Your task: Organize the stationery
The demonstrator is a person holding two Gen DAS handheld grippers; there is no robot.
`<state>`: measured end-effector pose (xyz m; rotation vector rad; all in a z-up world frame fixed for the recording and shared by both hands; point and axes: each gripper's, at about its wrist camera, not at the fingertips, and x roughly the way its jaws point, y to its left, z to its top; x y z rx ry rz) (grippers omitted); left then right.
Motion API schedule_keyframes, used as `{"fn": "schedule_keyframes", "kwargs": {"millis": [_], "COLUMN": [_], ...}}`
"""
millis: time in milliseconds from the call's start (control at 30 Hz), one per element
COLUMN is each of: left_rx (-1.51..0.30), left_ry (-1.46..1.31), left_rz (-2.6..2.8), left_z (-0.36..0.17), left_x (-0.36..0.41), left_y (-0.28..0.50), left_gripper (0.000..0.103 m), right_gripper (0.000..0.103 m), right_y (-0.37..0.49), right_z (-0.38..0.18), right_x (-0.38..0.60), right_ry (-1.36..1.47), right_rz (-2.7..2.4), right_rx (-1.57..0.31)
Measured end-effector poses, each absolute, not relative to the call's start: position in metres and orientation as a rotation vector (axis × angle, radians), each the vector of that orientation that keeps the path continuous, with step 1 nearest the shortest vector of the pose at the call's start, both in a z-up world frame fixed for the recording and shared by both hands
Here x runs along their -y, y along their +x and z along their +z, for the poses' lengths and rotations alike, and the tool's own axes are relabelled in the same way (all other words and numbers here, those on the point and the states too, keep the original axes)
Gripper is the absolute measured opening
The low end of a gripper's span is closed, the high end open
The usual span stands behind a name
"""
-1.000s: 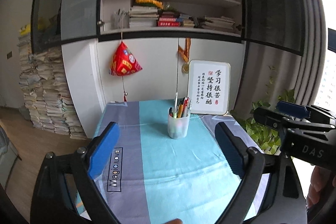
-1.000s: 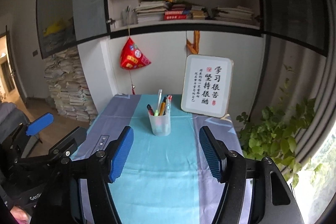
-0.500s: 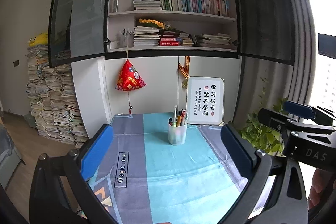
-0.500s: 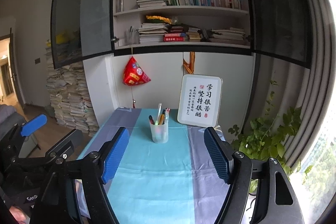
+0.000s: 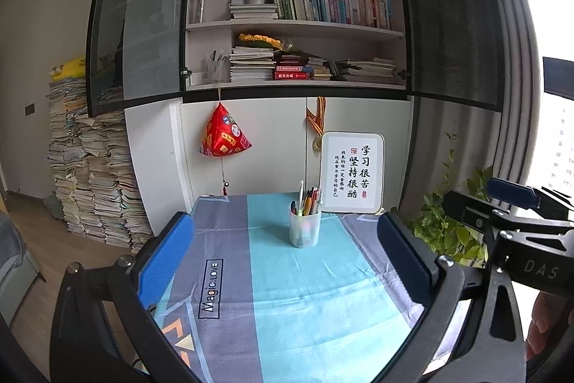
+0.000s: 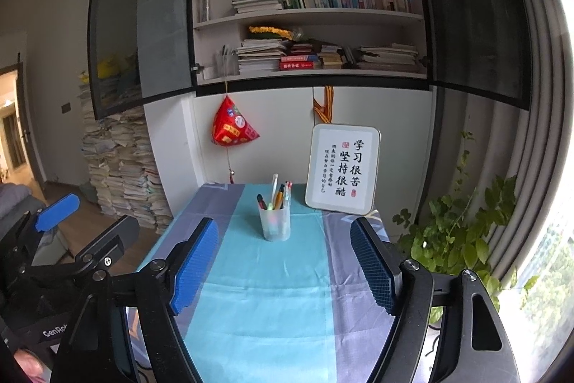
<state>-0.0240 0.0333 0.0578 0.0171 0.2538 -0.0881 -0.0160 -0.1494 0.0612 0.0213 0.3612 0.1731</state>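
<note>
A translucent pen cup (image 5: 305,231) holding several pens and pencils stands upright near the far end of the table, on the teal stripe of the cloth; it also shows in the right wrist view (image 6: 274,223). My left gripper (image 5: 287,261) is open and empty, held well short of the cup above the near part of the table. My right gripper (image 6: 285,261) is open and empty, also short of the cup. Each gripper shows at the edge of the other's view.
A framed calligraphy sign (image 5: 352,173) leans at the table's back right, behind the cup. A red hanging ornament (image 5: 224,131) dangles from the bookshelf cabinet. A leafy plant (image 6: 466,232) stands right of the table. Paper stacks (image 5: 93,174) stand on the floor at left.
Both grippers have pulled back and risen, so the cup looks smaller and farther and more of the bookshelf shows. Both stay open and empty.
</note>
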Motion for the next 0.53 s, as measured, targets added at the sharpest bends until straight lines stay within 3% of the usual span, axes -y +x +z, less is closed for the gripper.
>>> {"fn": "schedule_keyframes", "kwargs": {"millis": [533], "left_rx": [-0.237], "left_ry": [0.036], "left_rz": [-0.087], "left_z": [0.0583], "left_x": [-0.0329], "left_y": [-0.0292], "left_gripper": [0.102], "right_gripper": [0.077], "right_y": [-0.0183], "right_z": [0.0607], "right_x": [0.1492], "right_ry": [0.022], "right_rz": [0.172], "right_rx": [-0.357]}}
